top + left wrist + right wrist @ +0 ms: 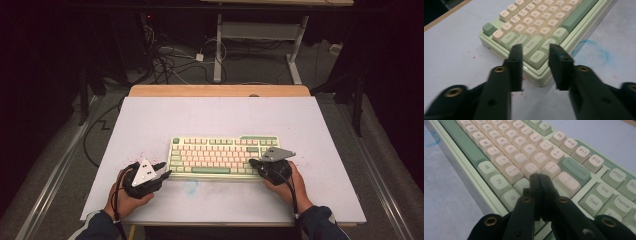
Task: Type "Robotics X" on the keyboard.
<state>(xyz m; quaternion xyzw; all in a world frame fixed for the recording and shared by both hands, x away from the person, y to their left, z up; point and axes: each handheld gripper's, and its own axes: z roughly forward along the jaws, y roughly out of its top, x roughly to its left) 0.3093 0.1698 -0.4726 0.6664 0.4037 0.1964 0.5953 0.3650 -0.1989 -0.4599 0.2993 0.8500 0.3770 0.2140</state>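
- My left hand-held gripper (535,51), jaws apart, straddles the keyboard's (222,156) near-left corner; it looks rigid, fairly weighty, best gripped by frame edges.
- Right hand-held gripper (540,177) closed, empty, over keys.
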